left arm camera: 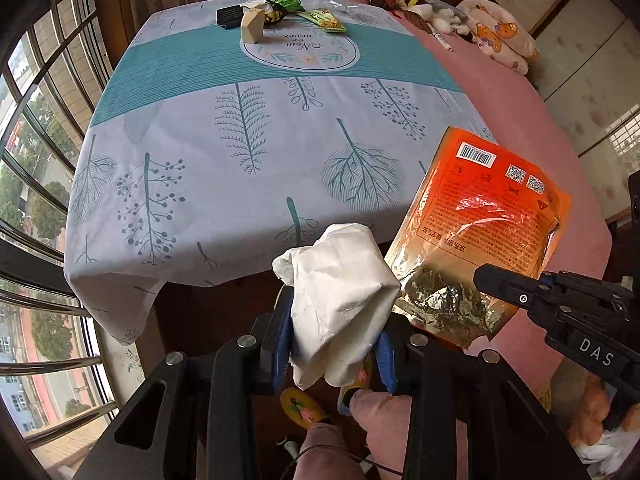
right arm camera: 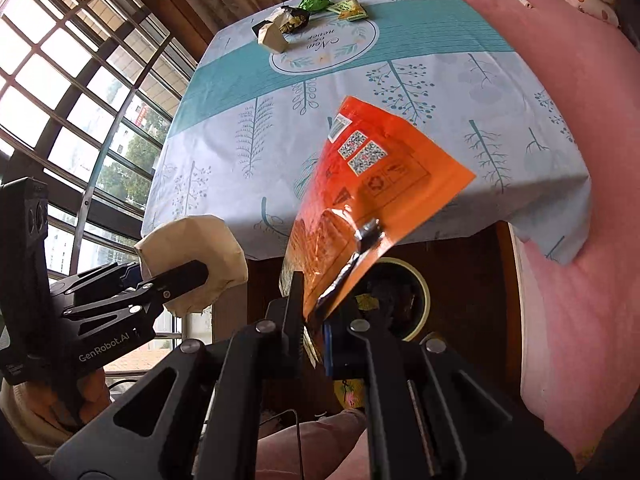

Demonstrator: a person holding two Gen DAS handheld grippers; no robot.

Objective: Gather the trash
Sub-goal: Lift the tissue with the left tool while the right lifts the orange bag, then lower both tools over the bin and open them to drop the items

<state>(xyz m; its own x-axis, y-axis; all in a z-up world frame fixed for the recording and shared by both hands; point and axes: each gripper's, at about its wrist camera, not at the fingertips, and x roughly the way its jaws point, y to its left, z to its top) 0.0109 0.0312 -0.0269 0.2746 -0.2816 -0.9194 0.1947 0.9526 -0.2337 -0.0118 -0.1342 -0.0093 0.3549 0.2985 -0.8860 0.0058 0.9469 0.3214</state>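
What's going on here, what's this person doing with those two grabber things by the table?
A person is clearing trash with handheld tongs. The left tongs are shut on a crumpled white paper wad; the right tongs pinch an orange snack bag. Both are held off the near edge of the table, above a bin on the floor. More wrappers remain at the far end of the tablecloth.

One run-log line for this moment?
left gripper: holds paper wad | right gripper: holds orange bag | wrappers: on table
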